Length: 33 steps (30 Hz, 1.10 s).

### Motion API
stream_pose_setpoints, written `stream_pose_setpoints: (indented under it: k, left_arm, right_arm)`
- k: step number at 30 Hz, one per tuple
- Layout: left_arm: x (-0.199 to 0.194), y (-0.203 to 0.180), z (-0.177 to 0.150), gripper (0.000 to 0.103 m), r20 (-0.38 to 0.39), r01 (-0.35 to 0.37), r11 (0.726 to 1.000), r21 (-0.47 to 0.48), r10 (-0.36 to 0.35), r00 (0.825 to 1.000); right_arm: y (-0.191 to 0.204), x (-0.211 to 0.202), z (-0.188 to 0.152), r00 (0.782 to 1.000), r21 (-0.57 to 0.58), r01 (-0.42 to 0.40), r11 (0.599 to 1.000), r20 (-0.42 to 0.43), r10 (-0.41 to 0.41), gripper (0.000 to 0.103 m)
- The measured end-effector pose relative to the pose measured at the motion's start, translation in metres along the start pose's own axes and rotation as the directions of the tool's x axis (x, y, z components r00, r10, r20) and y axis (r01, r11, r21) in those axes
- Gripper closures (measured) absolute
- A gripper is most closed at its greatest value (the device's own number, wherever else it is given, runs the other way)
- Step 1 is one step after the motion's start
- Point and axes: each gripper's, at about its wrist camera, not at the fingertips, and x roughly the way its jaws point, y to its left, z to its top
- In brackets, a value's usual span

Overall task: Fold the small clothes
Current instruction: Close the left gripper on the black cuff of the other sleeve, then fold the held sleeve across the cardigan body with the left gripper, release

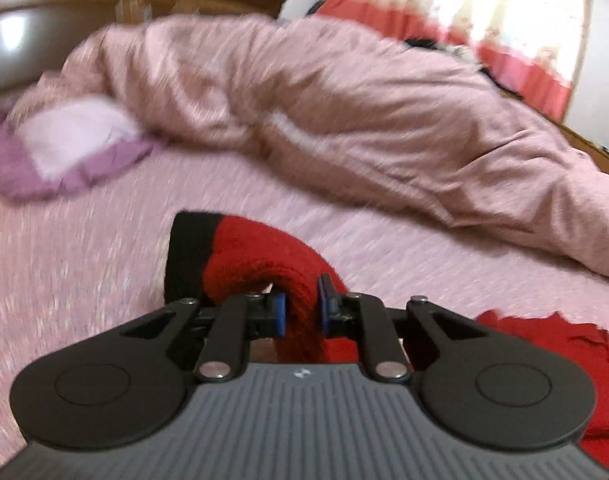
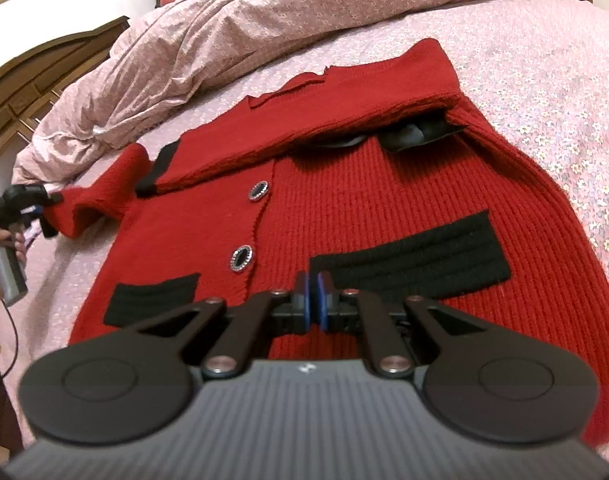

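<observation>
Pinching the red sleeve (image 1: 280, 256) between its blue pads, the left gripper (image 1: 302, 310) held the black cuff (image 1: 190, 256) lifted off the pink bedsheet (image 1: 84, 264). The right gripper (image 2: 314, 302), pressed together on nothing, hovered over the red cardigan (image 2: 344, 208), which lay flat, buttons (image 2: 242, 258) up, beside the rumpled duvet (image 2: 232, 28).

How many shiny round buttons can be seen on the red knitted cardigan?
2. One black, sparkly-rimmed button sits higher on the red knitted cardigan; the other lies below it, nearer the hem. The folded sleeve may hide more.
</observation>
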Motion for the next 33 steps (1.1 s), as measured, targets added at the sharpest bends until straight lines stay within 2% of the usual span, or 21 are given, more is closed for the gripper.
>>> stream_pose_setpoints:
  k: [3,7,14,22,30,33]
  left_arm:
    - [-0.022,-0.021,0.018,0.086,0.052,0.066,0.997,0.035,-0.067,0.996]
    - [-0.050,-0.054,0.042,0.086,0.102,0.158,0.985,0.064,-0.164,0.981]
    - [-0.078,-0.124,0.057,0.086,0.098,0.289,0.953,0.087,-0.296,0.950]
    - [-0.091,-0.224,0.019,0.086,0.013,0.378,0.897,0.230,-0.391,0.920]
    - [-0.066,-0.287,-0.036,0.086,-0.131,0.446,0.859,0.252,-0.426,0.895]
    - [-0.054,-0.306,-0.055,0.086,-0.211,0.475,0.838,0.270,-0.429,0.878]
  right_arm:
    - [-0.001,-0.005,-0.001,1.000,0.019,-0.030,0.999,0.006,0.030,0.094]
    - [-0.001,-0.014,0.000,0.998,0.022,-0.053,0.998,0.023,0.052,0.094]
    - [-0.006,-0.029,-0.002,0.995,0.041,-0.088,0.995,0.059,0.086,0.094]
    - [-0.027,-0.042,-0.003,0.990,0.111,-0.109,0.988,0.102,0.098,0.094]
    - [-0.036,-0.045,-0.006,0.986,0.144,-0.134,0.980,0.115,0.118,0.094]
    - [-0.040,-0.043,-0.007,0.984,0.175,-0.152,0.973,0.115,0.133,0.094]
